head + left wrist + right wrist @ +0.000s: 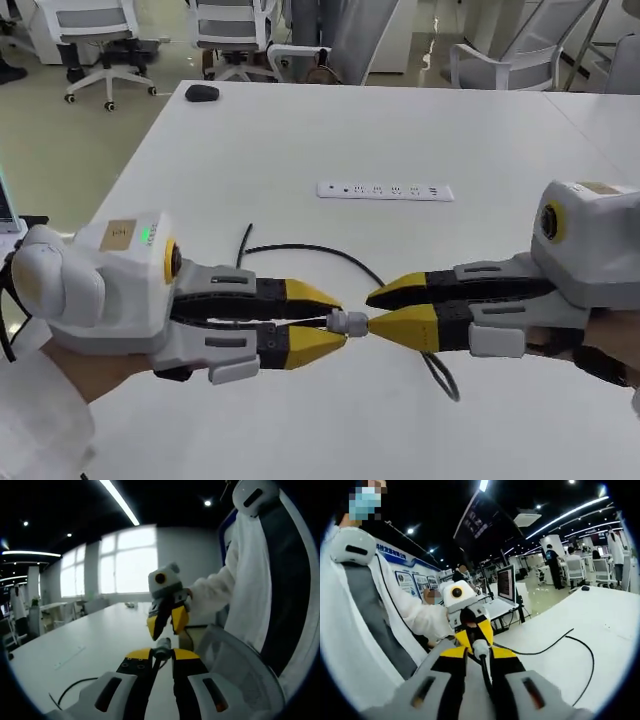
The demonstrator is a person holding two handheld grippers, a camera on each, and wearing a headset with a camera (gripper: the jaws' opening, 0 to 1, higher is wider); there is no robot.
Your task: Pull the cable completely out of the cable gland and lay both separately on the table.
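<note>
A small grey cable gland (pixel 347 323) hangs above the white table (pixel 300 150), between the two grippers that meet tip to tip. My left gripper (pixel 340 318) is shut on the gland (pixel 161 647), which sits at its yellow tips (pixel 140 654). Facing it from the right, my right gripper (pixel 370 310) is shut on the black cable (pixel 485 675), which runs back between its jaws from the gland (pixel 480 649). The rest of the cable (pixel 300 247) loops over the table and ends behind the right gripper, near the table's front.
A white power strip (pixel 385 191) lies flat at mid-table. A black mouse-like object (pixel 202 93) sits at the far left edge. Office chairs (pixel 100 30) stand beyond the table. A person's white sleeve (pixel 40 420) is at the lower left.
</note>
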